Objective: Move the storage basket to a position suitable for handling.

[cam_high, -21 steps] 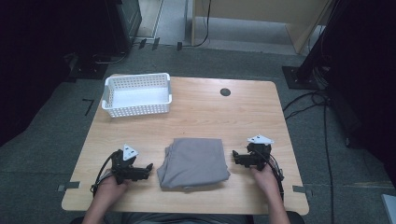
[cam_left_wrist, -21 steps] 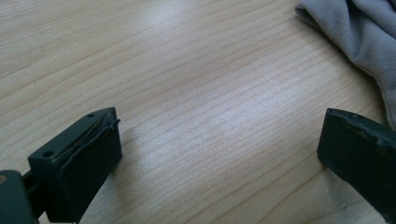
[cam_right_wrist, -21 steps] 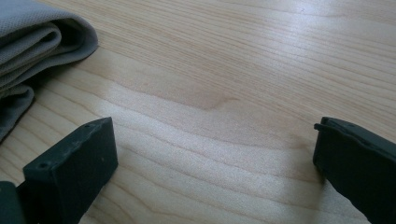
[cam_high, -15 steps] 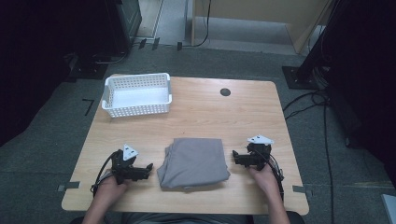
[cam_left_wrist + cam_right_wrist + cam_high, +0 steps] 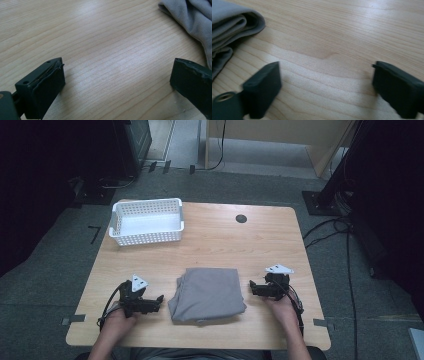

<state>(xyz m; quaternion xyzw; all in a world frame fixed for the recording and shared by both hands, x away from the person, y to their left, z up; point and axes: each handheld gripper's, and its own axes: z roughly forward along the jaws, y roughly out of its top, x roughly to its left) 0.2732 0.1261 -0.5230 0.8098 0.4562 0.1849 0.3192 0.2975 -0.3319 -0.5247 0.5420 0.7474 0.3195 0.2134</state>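
Nothing has visibly moved since the earlier frames: both hands and the cloth lie as before. From the high view, the cloth (image 5: 207, 294), grey and folded, lies on the near middle of the counter (image 5: 225, 245). The left tongs (image 5: 158, 301) rest just left of it, the right tongs (image 5: 251, 286) just right of it, each held in a hand low over the wood. A white basket (image 5: 146, 222) stands at the far left corner, well apart.

Left gripper view: the tongs (image 5: 117, 82) gape wide over bare wood, holding nothing; the cloth (image 5: 192, 17) shows at the upper right.

Right gripper view: the tongs (image 5: 325, 87) also stand wide apart and empty, with the cloth's (image 5: 229, 22) folded edge at the upper left.
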